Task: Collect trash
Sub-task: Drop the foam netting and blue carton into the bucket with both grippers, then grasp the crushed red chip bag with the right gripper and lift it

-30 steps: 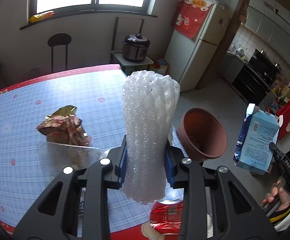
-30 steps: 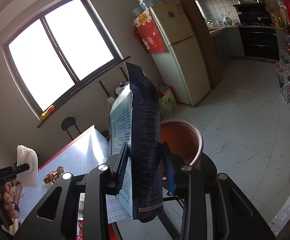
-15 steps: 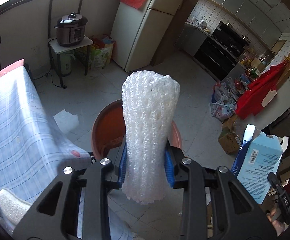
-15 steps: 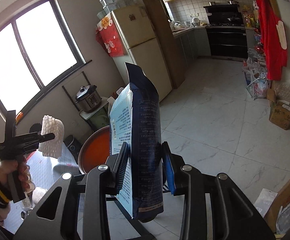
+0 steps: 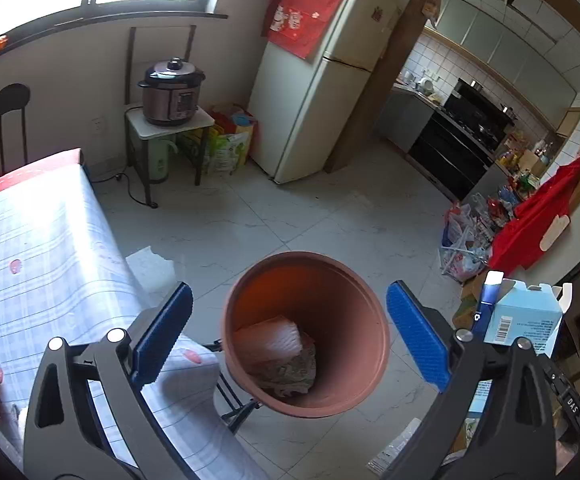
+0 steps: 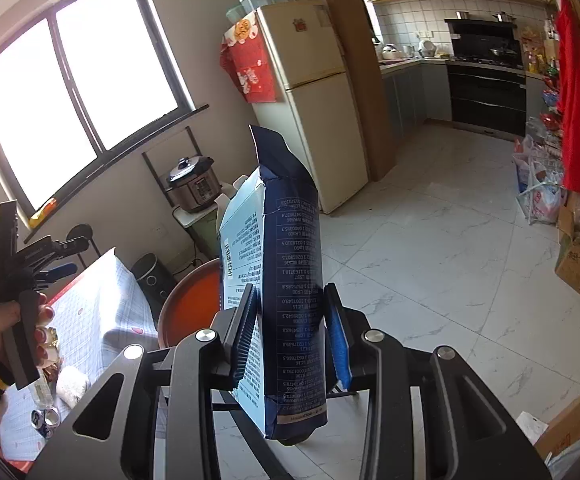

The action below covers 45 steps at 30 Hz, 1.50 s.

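Left wrist view: we look down along the left gripper (image 5: 288,322), tilted forward above the brown bin (image 5: 346,360), which stands on the floor just off the corner of the bench (image 5: 38,248). Its jaws are opening, spread wide to either side of the bin's mouth, and nothing lies between the blue pads (image 5: 162,332). Inside the bin we see the white foam net (image 5: 270,338) resting on crumpled trash (image 5: 290,372) at the bottom. To the right of the bin, the blue carton (image 5: 520,318) shows, carried by the other hand.

In the right wrist view, the right gripper (image 6: 290,336) points forward and somewhat down, with its jaws clenched on the blue carton (image 6: 290,264). The carton stands upright between the pads (image 6: 340,340), its torn top flap up, and it hides most of the bin (image 6: 190,304); only the bin's left rim and orange inner wall show behind it. We cannot tell whether the carton is yet over the bin's mouth. Left of the bin, a hand (image 6: 10,320) with a striped cuff grips the handle of the left gripper (image 6: 56,258), raised above the bench (image 6: 98,300) edge. On the bench below that hand lie a gold wrapper (image 6: 50,336), a second white foam piece (image 6: 72,386) and a can (image 6: 44,418).
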### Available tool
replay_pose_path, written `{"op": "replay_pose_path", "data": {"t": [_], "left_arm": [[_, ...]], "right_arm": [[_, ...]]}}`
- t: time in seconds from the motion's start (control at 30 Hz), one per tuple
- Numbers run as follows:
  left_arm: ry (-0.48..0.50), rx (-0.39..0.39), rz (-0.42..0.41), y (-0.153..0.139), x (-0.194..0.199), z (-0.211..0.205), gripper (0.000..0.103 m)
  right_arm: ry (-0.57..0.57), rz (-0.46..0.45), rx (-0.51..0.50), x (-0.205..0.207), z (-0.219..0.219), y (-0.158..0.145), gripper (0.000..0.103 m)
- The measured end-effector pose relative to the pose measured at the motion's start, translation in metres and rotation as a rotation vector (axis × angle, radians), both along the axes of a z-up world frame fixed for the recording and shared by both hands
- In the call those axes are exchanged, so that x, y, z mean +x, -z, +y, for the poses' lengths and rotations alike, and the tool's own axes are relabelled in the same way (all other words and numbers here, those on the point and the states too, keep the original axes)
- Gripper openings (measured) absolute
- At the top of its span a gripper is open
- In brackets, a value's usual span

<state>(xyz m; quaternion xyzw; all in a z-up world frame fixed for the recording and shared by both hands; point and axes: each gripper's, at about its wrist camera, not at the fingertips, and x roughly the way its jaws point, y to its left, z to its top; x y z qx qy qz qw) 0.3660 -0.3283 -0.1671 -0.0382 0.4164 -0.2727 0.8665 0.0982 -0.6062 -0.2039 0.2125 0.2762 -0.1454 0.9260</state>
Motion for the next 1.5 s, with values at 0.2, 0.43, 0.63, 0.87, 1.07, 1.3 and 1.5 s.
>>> {"op": "replay_pose_path", "data": {"t": [0.2,0.43,0.63,0.87,1.07,1.3,1.5], "left_arm": [[-0.148,0.055,-0.041,-0.021,-0.026,0.087,0.097],[-0.343,0.105,-0.043,-0.034,-0.074,0.203,0.097],[-0.511,0.118,-0.036,-0.043,-0.119,0.278,0.097],[-0.621,0.117,-0.045,-0.046,-0.157,0.321,0.097],[-0.654,0.133,-0.059,-0.044,-0.175,0.329,0.097],[-0.669,0.124,-0.065,-0.041,-0.19,0.331,0.097],[-0.654,0.131,-0.071,-0.038,-0.199,0.34,0.097]], "right_arm": [[-0.094,0.013,-0.007,0.062,0.017,0.007,0.034],[-0.191,0.046,0.007,0.135,0.046,0.016,0.035],[-0.193,0.058,0.029,0.16,0.067,0.014,0.07],[-0.154,0.091,0.017,0.145,0.076,0.007,0.096],[-0.154,0.147,-0.008,0.123,0.08,0.008,0.097],[-0.199,0.185,-0.043,0.11,0.097,0.01,0.097],[-0.211,0.196,-0.059,0.104,0.117,0.008,0.097]]}}
